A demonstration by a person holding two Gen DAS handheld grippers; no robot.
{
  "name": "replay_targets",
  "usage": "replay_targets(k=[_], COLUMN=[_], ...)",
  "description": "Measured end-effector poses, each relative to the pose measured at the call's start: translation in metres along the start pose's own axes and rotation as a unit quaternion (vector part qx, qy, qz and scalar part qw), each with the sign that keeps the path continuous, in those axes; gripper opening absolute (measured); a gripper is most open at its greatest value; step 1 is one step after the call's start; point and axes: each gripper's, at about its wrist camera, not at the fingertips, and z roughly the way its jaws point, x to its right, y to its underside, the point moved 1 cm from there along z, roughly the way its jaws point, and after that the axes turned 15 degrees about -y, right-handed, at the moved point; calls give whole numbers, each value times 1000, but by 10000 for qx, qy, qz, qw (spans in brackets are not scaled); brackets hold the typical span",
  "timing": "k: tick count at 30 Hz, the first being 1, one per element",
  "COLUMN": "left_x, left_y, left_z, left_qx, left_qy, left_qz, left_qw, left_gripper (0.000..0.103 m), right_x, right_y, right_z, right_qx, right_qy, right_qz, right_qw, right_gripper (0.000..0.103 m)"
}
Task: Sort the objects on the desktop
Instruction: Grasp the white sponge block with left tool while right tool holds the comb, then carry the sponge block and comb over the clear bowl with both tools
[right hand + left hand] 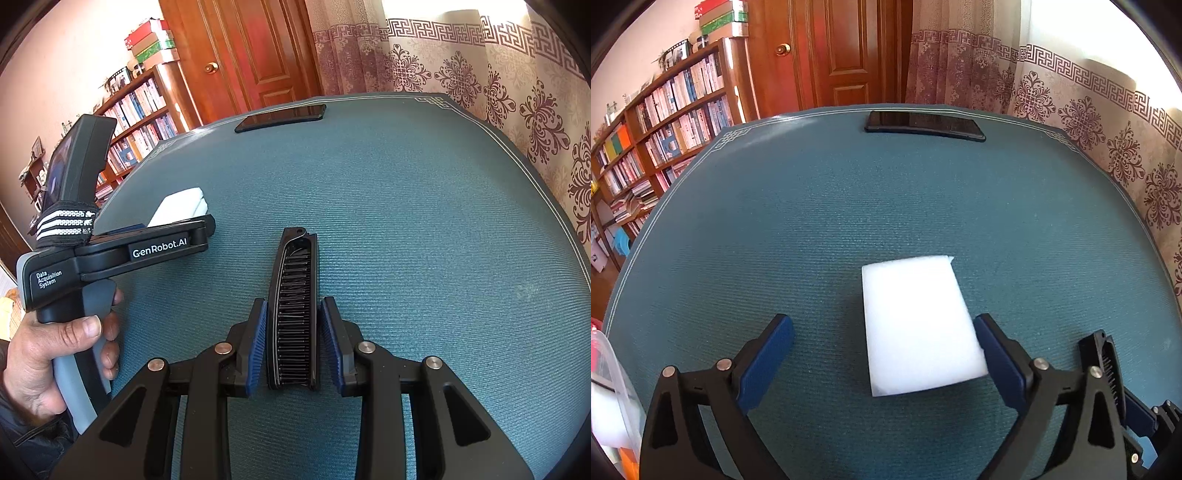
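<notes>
A white foam block [916, 325] lies flat on the teal table mat [812, 221]. My left gripper [882, 325] is open wide around it, and its right finger [993, 350] is at the block's right edge. In the right wrist view a black bristle comb [295, 280] lies lengthwise between the blue pads of my right gripper [294, 301]. The jaws stand narrowly apart, with a slim gap on each side of the comb. The comb [1106, 365] also shows at the lower right of the left wrist view. A black phone [923, 125] lies at the mat's far edge.
A clear plastic bin [609, 387] stands at the near left edge. A hand [55, 350] holds the left gripper's handle [92, 280] to the left of the comb. A bookshelf [665, 129], a wooden door [842, 51] and curtains [1071, 110] lie beyond the table.
</notes>
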Motion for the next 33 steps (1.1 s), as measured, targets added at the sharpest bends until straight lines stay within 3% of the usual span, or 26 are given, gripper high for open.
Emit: replay_targets(k=[7, 12, 33], left_x=[1, 9, -1], left_y=[-3, 0, 26], left_z=[-1, -9, -41], left_qx=[102, 256, 388], left_qy=[26, 142, -86], left_qz=[9, 211, 141], left_qw=[9999, 9993, 9991], left_gripper=[80, 54, 52], right_x=[0, -1, 1], right_y=[0, 0, -1], right_z=[0, 0, -1], right_qx=[0, 1, 25], right_qy=[-3, -4, -43], right_qz=[2, 1, 22], right_qw=[10000, 10000, 10000], right_gripper=[33, 33, 32])
